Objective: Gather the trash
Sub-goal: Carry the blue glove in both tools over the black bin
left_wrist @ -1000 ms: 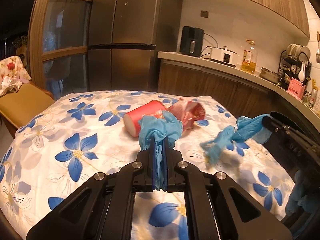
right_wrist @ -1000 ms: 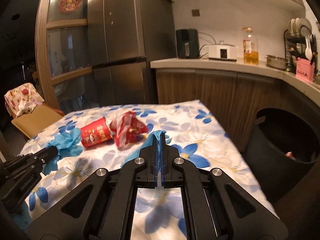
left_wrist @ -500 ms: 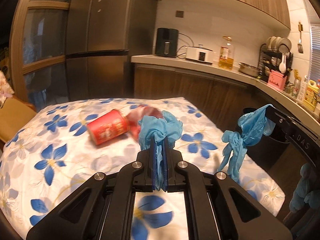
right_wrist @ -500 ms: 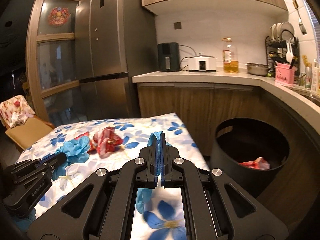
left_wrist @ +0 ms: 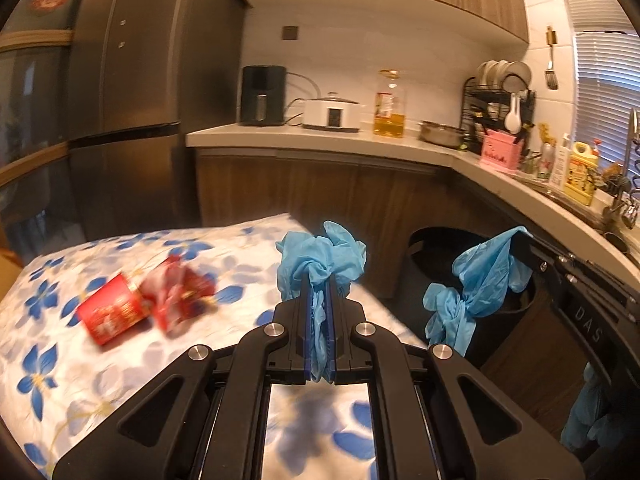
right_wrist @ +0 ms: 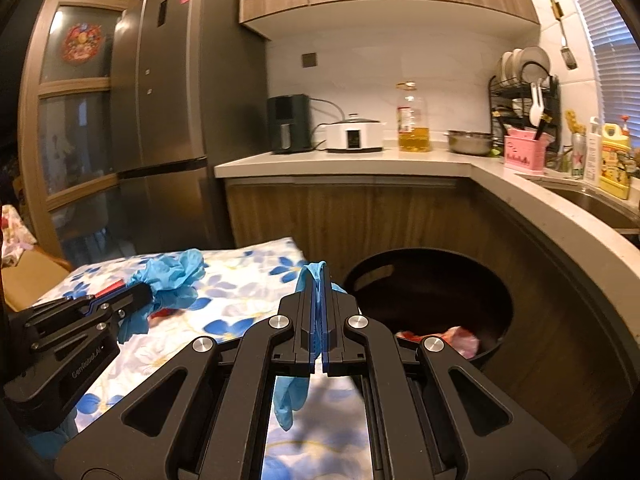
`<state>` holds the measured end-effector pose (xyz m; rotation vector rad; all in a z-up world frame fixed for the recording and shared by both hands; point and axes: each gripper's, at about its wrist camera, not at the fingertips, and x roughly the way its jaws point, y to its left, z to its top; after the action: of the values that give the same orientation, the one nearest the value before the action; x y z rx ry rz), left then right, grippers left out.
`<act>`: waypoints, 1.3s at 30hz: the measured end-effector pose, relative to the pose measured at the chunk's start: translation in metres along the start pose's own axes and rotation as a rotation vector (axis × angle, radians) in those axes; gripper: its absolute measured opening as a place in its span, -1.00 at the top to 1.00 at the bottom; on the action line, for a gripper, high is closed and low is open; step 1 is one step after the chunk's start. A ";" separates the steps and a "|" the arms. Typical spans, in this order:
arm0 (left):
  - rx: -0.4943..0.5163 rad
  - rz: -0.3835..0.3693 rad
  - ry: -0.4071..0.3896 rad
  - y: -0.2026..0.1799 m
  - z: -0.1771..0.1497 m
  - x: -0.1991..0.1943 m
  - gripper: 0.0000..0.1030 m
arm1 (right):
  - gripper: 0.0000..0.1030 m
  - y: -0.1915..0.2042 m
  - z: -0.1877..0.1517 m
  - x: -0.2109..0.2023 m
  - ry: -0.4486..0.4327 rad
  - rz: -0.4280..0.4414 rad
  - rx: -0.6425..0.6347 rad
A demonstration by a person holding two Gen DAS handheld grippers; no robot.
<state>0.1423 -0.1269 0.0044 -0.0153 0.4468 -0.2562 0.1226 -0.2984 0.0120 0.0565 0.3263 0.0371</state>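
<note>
- My left gripper (left_wrist: 319, 300) is clamped on a crumpled blue glove (left_wrist: 320, 258), held above the flowered table (left_wrist: 60, 380).
- My right gripper (right_wrist: 319, 300) pinches a second blue glove (right_wrist: 290, 394) that hangs down, close to the black bin (right_wrist: 496, 304).
- Red cup (left_wrist: 110, 314) and red wrapper (left_wrist: 180, 294) lie touching on the table.
- The bin holds some trash (right_wrist: 456, 338).

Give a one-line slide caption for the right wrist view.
Right gripper carries a blue glove toward the black bin.
</note>
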 end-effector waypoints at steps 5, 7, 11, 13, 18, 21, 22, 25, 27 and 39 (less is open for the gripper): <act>0.035 -0.057 -0.021 -0.029 0.016 0.013 0.89 | 0.96 -0.026 0.015 -0.003 -0.035 -0.053 0.022; 0.048 -0.075 -0.032 -0.041 0.023 0.019 0.89 | 0.96 -0.036 0.020 -0.003 -0.047 -0.072 0.030; 0.061 -0.111 -0.042 -0.061 0.036 0.033 0.89 | 0.96 -0.058 0.033 -0.005 -0.077 -0.117 0.049; 0.071 -0.120 -0.041 -0.071 0.039 0.040 0.89 | 0.96 -0.069 0.038 -0.002 -0.085 -0.132 0.058; 0.099 -0.159 -0.026 -0.094 0.037 0.059 0.89 | 0.96 -0.092 0.038 0.010 -0.075 -0.172 0.081; 0.110 -0.179 -0.015 -0.103 0.038 0.069 0.89 | 0.96 -0.101 0.037 0.016 -0.070 -0.189 0.088; 0.113 -0.186 -0.014 -0.105 0.038 0.071 0.89 | 0.96 -0.104 0.037 0.018 -0.068 -0.194 0.092; 0.139 -0.200 -0.024 -0.116 0.041 0.076 0.89 | 0.96 -0.112 0.037 0.025 -0.059 -0.201 0.099; 0.151 -0.208 -0.025 -0.121 0.041 0.081 0.89 | 0.96 -0.116 0.036 0.029 -0.053 -0.205 0.098; 0.147 -0.234 0.020 -0.130 0.036 0.107 0.88 | 0.96 -0.132 0.030 0.050 -0.006 -0.210 0.106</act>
<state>0.2194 -0.2808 0.0002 0.0794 0.4455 -0.5195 0.1830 -0.4290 0.0163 0.1271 0.3267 -0.1889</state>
